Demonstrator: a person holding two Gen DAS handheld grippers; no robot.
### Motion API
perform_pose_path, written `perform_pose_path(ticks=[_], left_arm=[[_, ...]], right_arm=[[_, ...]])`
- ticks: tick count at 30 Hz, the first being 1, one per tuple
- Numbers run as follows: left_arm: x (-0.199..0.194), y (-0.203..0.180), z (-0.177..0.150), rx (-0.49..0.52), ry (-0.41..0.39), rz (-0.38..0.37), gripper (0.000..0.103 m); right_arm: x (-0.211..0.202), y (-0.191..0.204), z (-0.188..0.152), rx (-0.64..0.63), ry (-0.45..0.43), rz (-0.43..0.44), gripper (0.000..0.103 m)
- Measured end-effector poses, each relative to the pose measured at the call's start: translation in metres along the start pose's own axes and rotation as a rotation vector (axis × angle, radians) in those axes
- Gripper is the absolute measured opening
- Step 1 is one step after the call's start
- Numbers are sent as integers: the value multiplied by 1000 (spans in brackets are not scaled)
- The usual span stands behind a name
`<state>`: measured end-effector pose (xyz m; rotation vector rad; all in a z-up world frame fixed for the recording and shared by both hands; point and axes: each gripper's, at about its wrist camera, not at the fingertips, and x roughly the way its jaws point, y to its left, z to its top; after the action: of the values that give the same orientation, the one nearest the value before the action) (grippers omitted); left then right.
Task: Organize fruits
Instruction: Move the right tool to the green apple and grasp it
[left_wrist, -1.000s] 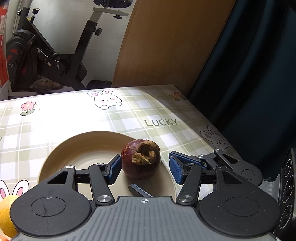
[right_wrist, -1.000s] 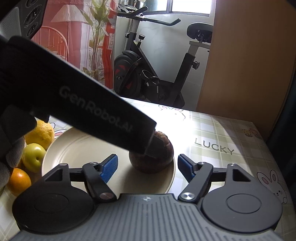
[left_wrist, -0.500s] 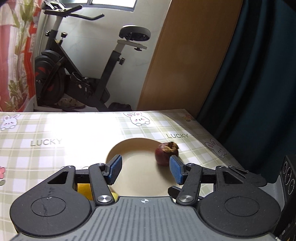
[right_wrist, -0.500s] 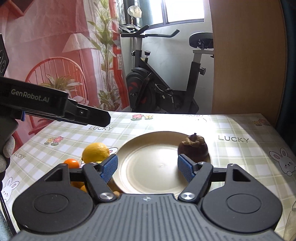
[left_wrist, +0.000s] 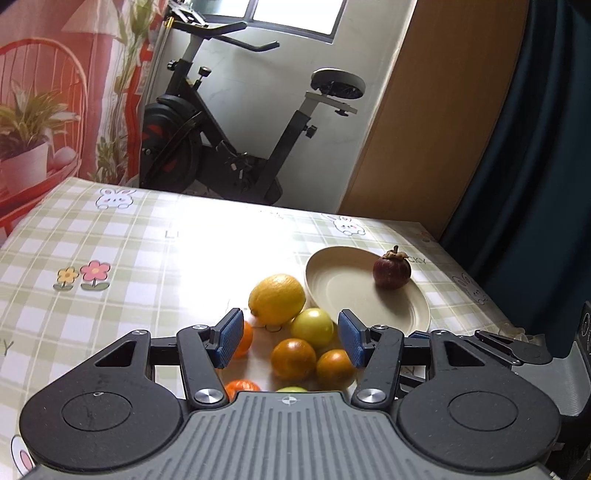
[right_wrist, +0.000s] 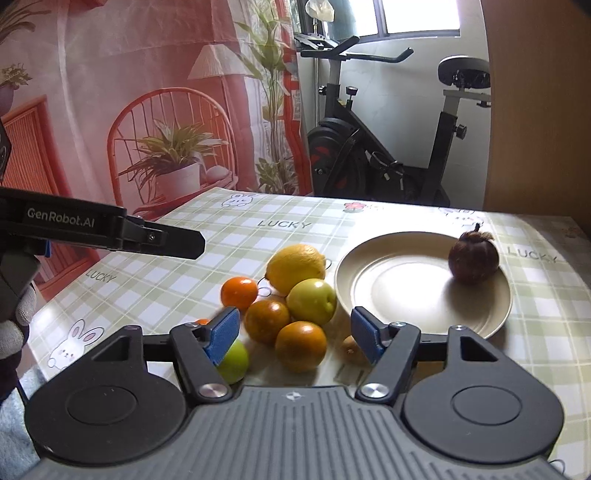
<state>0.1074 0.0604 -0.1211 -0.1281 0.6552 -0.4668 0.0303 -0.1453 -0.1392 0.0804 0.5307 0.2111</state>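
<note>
Fruit on checked tablecloth: one plate, one mangosteen, a loose cluster of citrus and green fruit.

Item 1: cream plate (right_wrist: 424, 291), holding one dark mangosteen (right_wrist: 473, 258) at its 2 o'clock rim. Item 2: one lemon (right_wrist: 295, 267) just beside the plate at its 9 o'clock. Item 3: oranges, four counted in the right wrist view, among them a small orange (right_wrist: 239, 292) at the cluster's 10 o'clock. Item 4: two green fruits in that view, one (right_wrist: 311, 301) touching the lemon. That view alone also shows a small brown fruit (right_wrist: 351, 349) behind its right finger; the left wrist view hides it. Left gripper (left_wrist: 288, 339) and right gripper (right_wrist: 295, 332) both hang over the cluster, jaws spread wide, holding nothing.
</note>
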Motion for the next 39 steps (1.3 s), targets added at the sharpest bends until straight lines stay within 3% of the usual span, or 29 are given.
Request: perform_pose_path(ticks=[9, 19, 27, 39], left_arm=[[-8, 26, -25, -62, 29, 20, 58], [-8, 33, -34, -99, 28, 44, 58], [4, 22, -41, -68, 72, -13, 52], [22, 6, -58, -35, 163, -69, 52]], right_arm=[[10, 13, -12, -14, 45, 38, 55], [33, 34, -10, -105, 105, 109, 55], [49, 36, -15, -93, 143, 138, 55], [64, 36, -23, -73, 175, 152, 52]])
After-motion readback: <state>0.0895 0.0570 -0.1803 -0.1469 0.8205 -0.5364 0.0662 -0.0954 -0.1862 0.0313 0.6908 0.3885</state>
